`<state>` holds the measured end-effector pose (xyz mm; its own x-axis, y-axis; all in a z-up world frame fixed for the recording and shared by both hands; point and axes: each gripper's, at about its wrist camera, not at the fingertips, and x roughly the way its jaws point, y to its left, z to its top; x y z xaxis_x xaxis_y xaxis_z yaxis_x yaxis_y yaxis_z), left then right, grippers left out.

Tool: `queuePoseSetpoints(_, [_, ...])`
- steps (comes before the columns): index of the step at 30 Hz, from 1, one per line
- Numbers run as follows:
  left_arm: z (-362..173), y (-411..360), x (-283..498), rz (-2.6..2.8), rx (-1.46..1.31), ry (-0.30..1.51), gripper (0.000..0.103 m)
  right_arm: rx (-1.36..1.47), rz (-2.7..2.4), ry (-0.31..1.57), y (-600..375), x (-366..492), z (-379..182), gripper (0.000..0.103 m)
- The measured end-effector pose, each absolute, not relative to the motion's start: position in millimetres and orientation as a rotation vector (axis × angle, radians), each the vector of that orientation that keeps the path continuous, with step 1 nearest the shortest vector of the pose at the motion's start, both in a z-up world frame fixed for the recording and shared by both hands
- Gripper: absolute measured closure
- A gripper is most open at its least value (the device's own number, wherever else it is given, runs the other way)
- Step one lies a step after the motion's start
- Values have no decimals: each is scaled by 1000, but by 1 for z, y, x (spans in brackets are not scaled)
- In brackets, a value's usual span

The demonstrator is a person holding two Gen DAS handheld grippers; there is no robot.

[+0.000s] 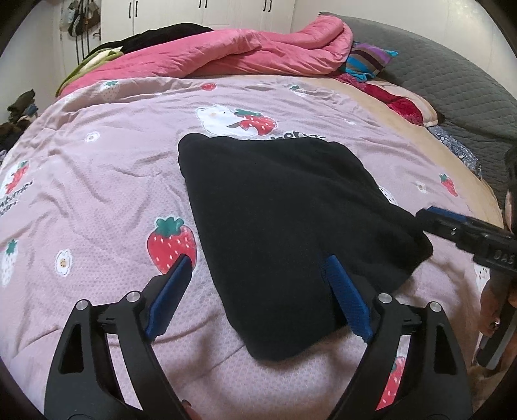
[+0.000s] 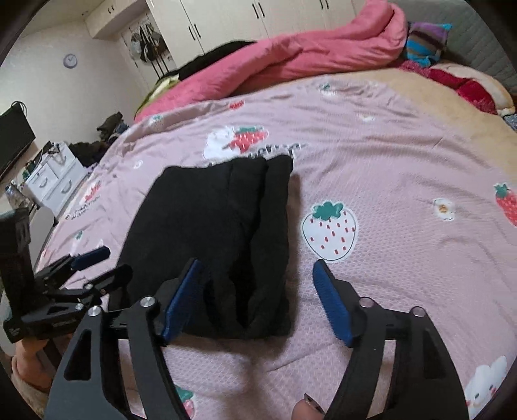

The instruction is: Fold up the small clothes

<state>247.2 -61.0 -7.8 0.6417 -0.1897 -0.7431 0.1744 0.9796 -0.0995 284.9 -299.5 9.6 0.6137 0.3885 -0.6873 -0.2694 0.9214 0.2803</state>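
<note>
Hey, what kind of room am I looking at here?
Most likely a bedroom in a home. A bed with a strawberry-print cover fills the view, a rumpled pink quilt lies at its far side, and white wardrobe doors line the back wall.

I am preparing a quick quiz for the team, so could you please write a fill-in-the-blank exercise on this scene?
1. The folded garment lying on the bedspread is ____ in colour.
2. The fruit printed on the bedspread is the ____.
3. The left tongs and right tongs both stand ____, gripping nothing.
4. The bunched-up quilt at the far side of the bed is ____.

Missing words: black; strawberry; open; pink
</note>
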Motion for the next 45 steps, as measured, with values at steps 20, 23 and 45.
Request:
queuePoseSetpoints(20, [11,-60,174,-206,-78,761,9,93,267,623,-302,182,21,4])
queuePoseSetpoints(23, [8,-60,160,-192,-70,748,9,72,235,634,-297,170,13,4])
queuePoseSetpoints(45, [-16,-54,119,-149,-30,773,9,32,179,670,-298,130,-19,4])
